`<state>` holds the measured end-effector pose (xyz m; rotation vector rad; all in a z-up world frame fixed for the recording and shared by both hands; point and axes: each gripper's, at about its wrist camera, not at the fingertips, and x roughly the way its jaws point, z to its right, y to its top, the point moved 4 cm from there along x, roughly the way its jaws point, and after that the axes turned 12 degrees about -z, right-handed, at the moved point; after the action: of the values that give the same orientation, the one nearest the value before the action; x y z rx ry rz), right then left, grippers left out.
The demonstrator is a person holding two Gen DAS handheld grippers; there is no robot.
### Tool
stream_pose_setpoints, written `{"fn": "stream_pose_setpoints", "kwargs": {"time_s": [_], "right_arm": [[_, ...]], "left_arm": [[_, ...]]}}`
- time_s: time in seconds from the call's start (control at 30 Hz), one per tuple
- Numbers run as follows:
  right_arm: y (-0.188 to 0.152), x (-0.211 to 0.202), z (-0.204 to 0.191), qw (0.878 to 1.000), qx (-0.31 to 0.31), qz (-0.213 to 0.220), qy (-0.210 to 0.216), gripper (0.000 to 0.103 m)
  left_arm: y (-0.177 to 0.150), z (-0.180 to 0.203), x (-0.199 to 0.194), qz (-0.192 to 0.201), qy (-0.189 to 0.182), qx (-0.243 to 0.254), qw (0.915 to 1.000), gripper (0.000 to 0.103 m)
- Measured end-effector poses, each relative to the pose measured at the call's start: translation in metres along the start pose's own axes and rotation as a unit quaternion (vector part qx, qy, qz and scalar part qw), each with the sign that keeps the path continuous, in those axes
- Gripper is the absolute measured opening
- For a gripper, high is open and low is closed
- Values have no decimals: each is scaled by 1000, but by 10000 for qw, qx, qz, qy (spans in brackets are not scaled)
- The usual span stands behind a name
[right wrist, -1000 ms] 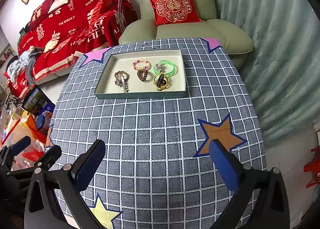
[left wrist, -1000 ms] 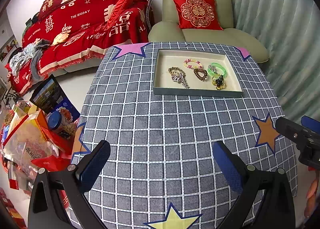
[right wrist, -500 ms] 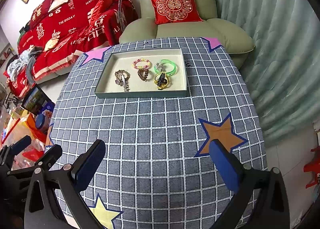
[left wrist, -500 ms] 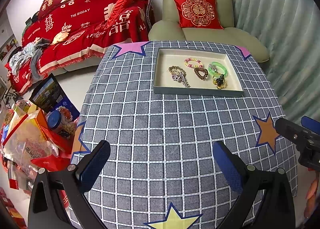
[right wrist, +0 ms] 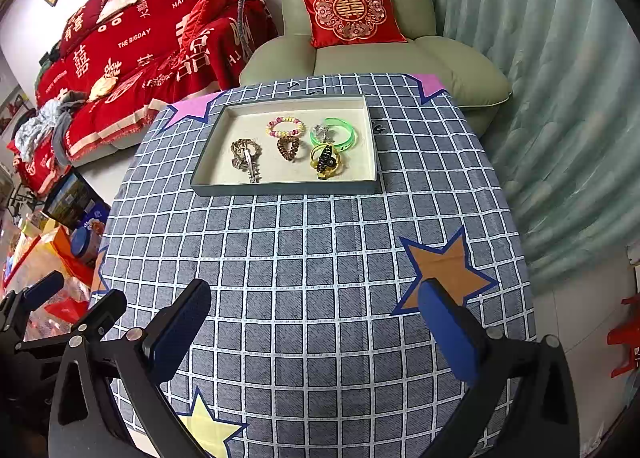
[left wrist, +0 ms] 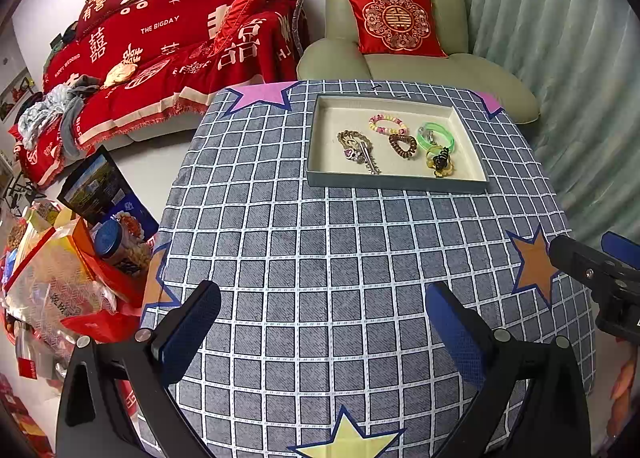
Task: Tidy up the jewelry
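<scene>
- Jewelry sits bunched in the tray at the far side of the table, all of it in the tray's middle and right part; the tray's left third is bare.
- Left gripper and right gripper both hang well short of the tray, near the table's front edge, released and wide, grasping nothing.
- Tangling is my main worry: the black clip lies on top of the yellow ring, so a pinch on either would likely drag the other out with it.
- The same holds for the silver pin, which lies across the brown bracelet at the tray's left-middle; lifting one could snag the other.
- A small silver charm lies inside the green bangle, touching it; a wide jaw coming down there may catch both.
- The bead bracelet and the coil tie lie just beside each other in the tray's centre, so a careless closing could take the wrong piece.
- The bangle looks smooth and hard; I judge that it could squirt from the pads if gripped on its curve.
- The tray seems light, so a finger pushing on its wall could slide it toward the table's far edge.
- The grippers are near each other, so both reaching for the tray's right part could collide.
</scene>
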<state>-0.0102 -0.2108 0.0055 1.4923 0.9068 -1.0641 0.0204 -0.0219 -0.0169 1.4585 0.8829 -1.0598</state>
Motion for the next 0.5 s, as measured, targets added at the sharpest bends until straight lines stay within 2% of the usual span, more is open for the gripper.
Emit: {"fn": "stream_pose_setpoints", "kwargs": {"time_s": [0.5], "right_arm": [[0,0,0,10000,-5,-12,2,103]], "left_arm": [[1,0,1,-7,-1,-6,10000,103]]}}
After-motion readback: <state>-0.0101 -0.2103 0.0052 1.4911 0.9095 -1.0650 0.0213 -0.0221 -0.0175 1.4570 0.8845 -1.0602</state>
